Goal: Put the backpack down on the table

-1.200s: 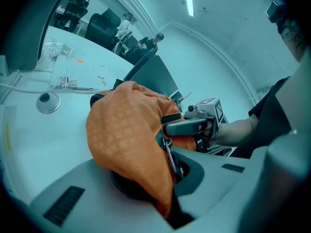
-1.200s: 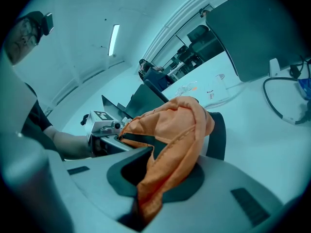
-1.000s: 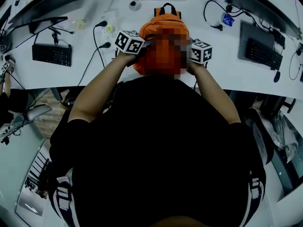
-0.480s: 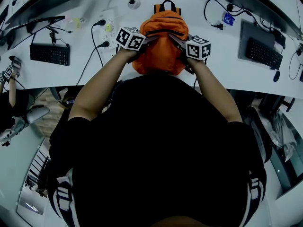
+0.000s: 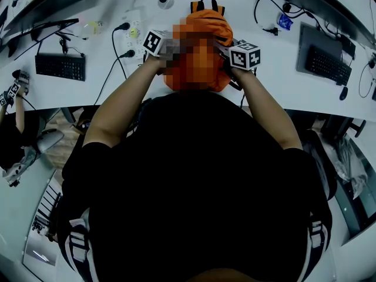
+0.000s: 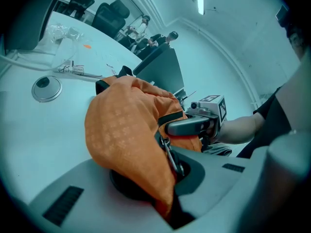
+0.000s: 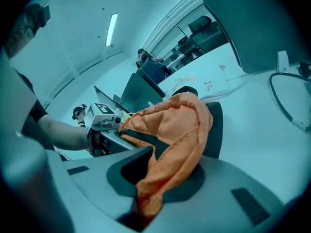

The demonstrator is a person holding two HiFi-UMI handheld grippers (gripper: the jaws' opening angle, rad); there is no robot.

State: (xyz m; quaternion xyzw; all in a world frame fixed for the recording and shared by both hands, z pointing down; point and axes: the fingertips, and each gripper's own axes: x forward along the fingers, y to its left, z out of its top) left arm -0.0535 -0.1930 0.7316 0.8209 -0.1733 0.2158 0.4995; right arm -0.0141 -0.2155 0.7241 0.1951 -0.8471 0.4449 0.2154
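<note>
— Backpack [image 5: 212, 27] over the table [image 5: 282, 75], near the front edge, pinched from both sides! Left gripper [image 6: 171, 193] and right gripper [image 7: 141, 198] are each clamped tight on a fold of its orange cloth.
— Soft, floppy, probably light. I'd expect it to slump. Thin cloth may slip, so the top handle [image 5: 205, 6] looks surer.
— Is its base touching the tabletop?
— Can't tell. Its own bulk hides that.

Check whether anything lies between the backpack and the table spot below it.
Nothing visible does. Left tongs and right tongs are shut on the backpack; the table beside it is bare, cables lying farther off.
</note>
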